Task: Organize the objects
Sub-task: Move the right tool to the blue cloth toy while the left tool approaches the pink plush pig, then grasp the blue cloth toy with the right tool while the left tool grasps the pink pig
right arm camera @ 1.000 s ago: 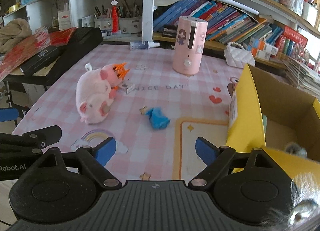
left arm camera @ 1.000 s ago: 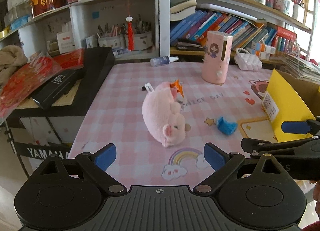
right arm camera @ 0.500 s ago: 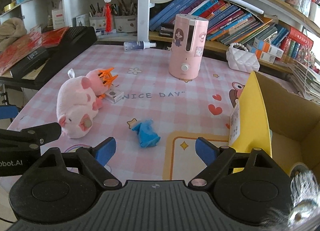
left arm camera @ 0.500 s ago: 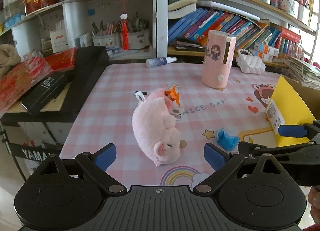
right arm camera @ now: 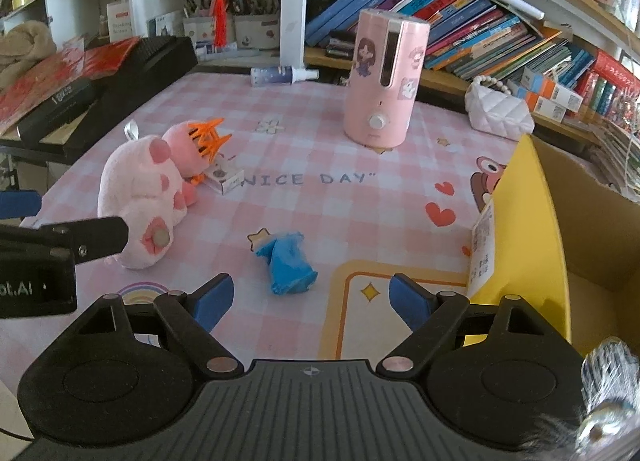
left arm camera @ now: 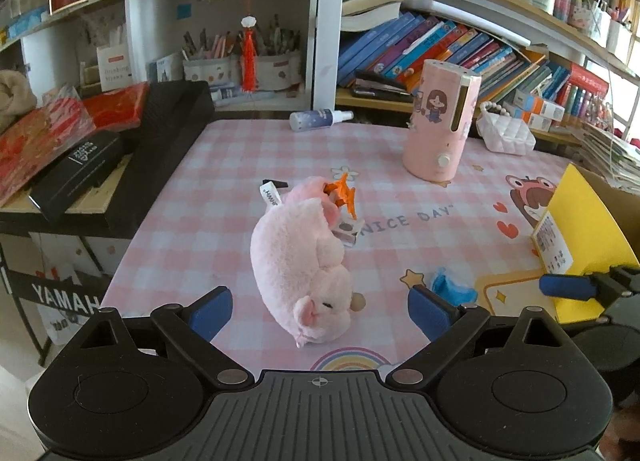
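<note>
We are seeing the plush pig (left arm camera: 304, 261) lying on the table (left arm camera: 224, 189), a small box (left arm camera: 347, 230) touching its far side. The crumpled cloth (right arm camera: 286, 263) is lying to its right, the open carton (right arm camera: 560, 221) standing further right. The tall canister (right arm camera: 382, 77) is standing behind, the spray bottle (left arm camera: 320, 118) lying beyond at the table's far edge.

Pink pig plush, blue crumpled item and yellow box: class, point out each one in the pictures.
pink pig plush (left arm camera: 296, 257), left wrist view, on the middle of its body.
blue crumpled item (right arm camera: 289, 263), right wrist view, on its centre.
yellow box (right arm camera: 524, 229), right wrist view, on its yellow outer wall.
</note>
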`<move>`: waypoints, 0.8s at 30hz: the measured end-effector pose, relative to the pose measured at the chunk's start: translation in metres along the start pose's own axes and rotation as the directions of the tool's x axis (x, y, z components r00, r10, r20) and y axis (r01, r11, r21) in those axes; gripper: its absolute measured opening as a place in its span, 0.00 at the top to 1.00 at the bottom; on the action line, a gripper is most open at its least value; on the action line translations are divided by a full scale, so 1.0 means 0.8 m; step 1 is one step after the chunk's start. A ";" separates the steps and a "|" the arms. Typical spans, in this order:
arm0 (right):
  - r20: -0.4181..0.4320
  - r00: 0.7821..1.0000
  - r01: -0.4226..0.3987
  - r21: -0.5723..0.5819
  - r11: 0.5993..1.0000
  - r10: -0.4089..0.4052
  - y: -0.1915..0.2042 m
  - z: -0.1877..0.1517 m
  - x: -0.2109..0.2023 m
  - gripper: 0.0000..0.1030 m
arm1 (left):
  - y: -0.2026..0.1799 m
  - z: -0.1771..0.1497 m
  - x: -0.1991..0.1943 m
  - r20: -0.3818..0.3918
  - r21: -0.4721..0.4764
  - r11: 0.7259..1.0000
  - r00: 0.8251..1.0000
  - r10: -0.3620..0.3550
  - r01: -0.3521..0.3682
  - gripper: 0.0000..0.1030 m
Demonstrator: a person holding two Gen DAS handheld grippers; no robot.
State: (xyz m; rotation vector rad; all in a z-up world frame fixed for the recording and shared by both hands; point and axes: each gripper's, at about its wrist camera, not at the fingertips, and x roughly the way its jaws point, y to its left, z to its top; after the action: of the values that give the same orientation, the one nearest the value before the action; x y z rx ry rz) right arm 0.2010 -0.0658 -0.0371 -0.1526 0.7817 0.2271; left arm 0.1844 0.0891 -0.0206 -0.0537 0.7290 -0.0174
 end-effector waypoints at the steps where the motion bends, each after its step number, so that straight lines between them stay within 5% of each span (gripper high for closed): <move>1: 0.002 1.000 -0.005 -0.006 1.000 0.005 0.001 0.000 0.002 0.19 | 0.001 0.002 0.003 -0.001 -0.002 1.000 1.000 0.001 -0.001 0.07; 7: 0.015 0.999 -0.029 -0.055 0.998 0.030 0.010 0.006 0.028 0.37 | 0.005 0.022 0.031 -0.006 -0.006 0.999 0.999 0.043 -0.043 0.07; 14: -0.028 0.999 -0.047 -0.048 0.998 0.046 0.010 0.014 0.061 0.39 | 0.013 0.035 0.074 -0.066 -0.024 0.998 0.996 0.057 -0.059 0.07; 24: -0.078 0.995 -0.060 -0.038 0.997 0.057 0.000 0.018 0.083 0.56 | 0.021 0.036 0.114 -0.138 -0.067 0.996 0.989 0.051 -0.060 0.12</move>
State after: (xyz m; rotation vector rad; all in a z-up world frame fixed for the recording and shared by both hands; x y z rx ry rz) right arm 0.2564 -0.0530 -0.0747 -0.1770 0.8591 0.2943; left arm 0.2713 0.1036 -0.0604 -0.1007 0.8678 0.0587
